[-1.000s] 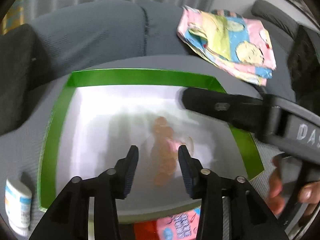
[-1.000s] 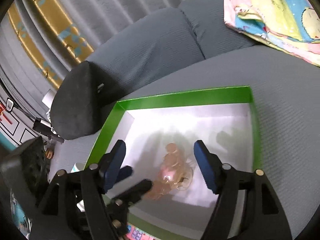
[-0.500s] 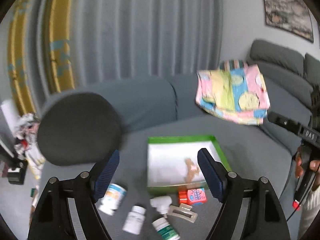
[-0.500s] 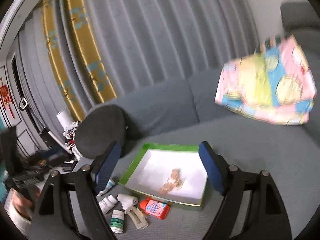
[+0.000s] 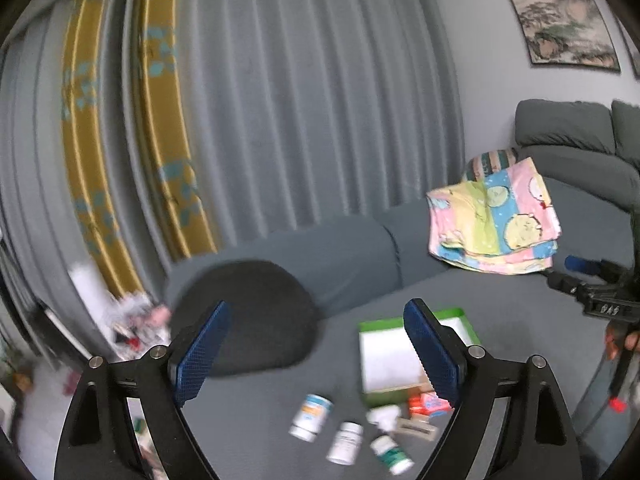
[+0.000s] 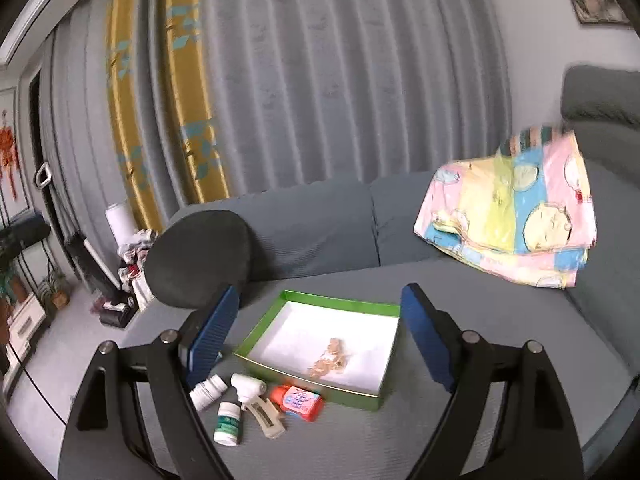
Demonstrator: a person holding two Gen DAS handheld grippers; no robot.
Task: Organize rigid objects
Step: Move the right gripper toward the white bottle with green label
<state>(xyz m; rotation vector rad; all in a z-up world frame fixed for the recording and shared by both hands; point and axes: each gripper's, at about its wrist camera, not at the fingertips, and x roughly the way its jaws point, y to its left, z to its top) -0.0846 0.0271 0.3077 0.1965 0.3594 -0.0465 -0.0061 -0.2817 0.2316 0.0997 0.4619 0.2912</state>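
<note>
A green-rimmed white box (image 6: 340, 304) sits on the grey sofa seat with a peach-coloured hair clip (image 6: 330, 358) inside. The box also shows in the left wrist view (image 5: 370, 326). In front of it lie a red toy phone (image 6: 298, 400), a beige clip (image 6: 266, 414), a white spray-top bottle (image 6: 248, 386) and pill bottles (image 6: 228, 422). My left gripper (image 5: 316, 356) is open and empty, high above the seat. My right gripper (image 6: 320, 336) is open and empty, raised above the box. The right gripper also appears at the right edge of the left wrist view (image 5: 600, 292).
A dark round cushion (image 6: 200, 258) leans at the sofa's left end. A folded pastel blanket (image 6: 516, 216) lies on the sofa back at right. Curtains hang behind. Floor clutter (image 6: 128, 256) and a cabinet sit at the far left.
Both grippers have pulled up and back from inside the box, leaving the hair clip in it. The left gripper's jaws have opened wide. The whole sofa and the loose items now show.
</note>
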